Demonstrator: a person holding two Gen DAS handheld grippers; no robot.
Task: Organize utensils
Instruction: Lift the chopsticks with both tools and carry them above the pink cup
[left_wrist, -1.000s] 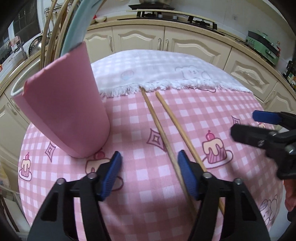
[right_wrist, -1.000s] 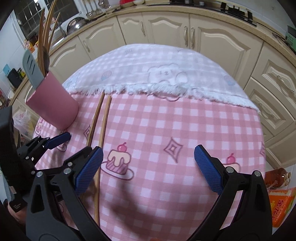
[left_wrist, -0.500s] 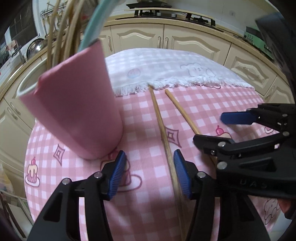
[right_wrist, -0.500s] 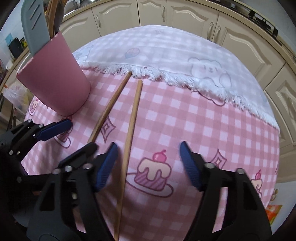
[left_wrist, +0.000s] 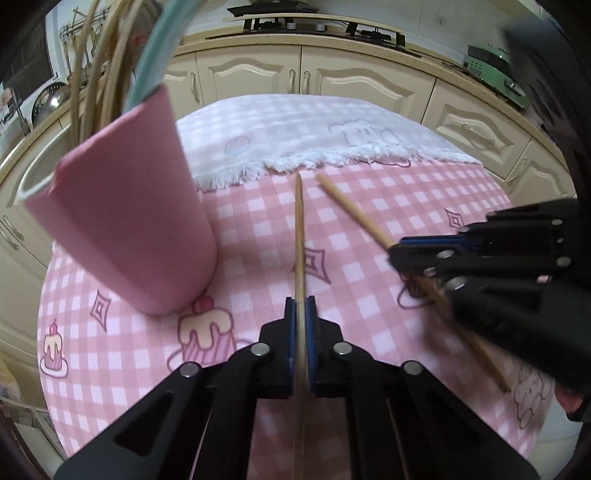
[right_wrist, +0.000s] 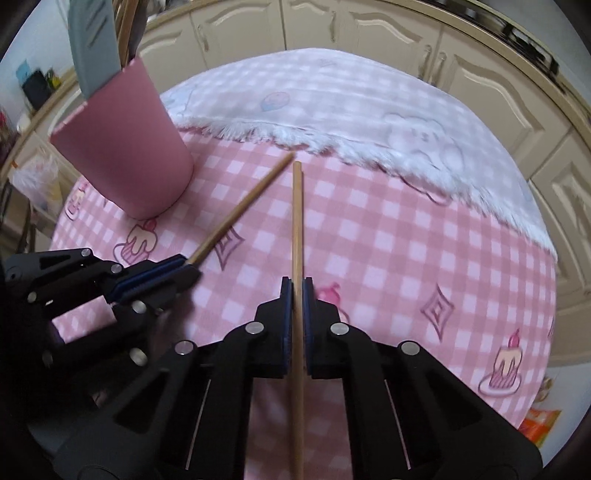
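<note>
Both grippers are clamped on chopsticks. Left gripper (left_wrist: 301, 325) has its blue pads pressed against the left chopstick (left_wrist: 299, 236), which runs straight ahead of it between the fingers; right gripper (right_wrist: 296, 306) pinches the right chopstick (right_wrist: 296, 221) the same way. Each stick is gripped well back from its far tip, probably so the long free end can be steered into the holder. Those tips nearly meet ahead, near the white fringed cloth (right_wrist: 332, 107).

Pink utensil cup (left_wrist: 122, 229) stands ahead and to the left of the left gripper, already holding a teal spatula (right_wrist: 94, 55) and several wooden sticks; it looks like the destination.

Both grippers are held low over the pink checked tabletop (right_wrist: 388, 240), pitched forward and angled toward each other, the right one just off the left one's right side. Whether the sticks have left the cloth is hard to tell.
</note>
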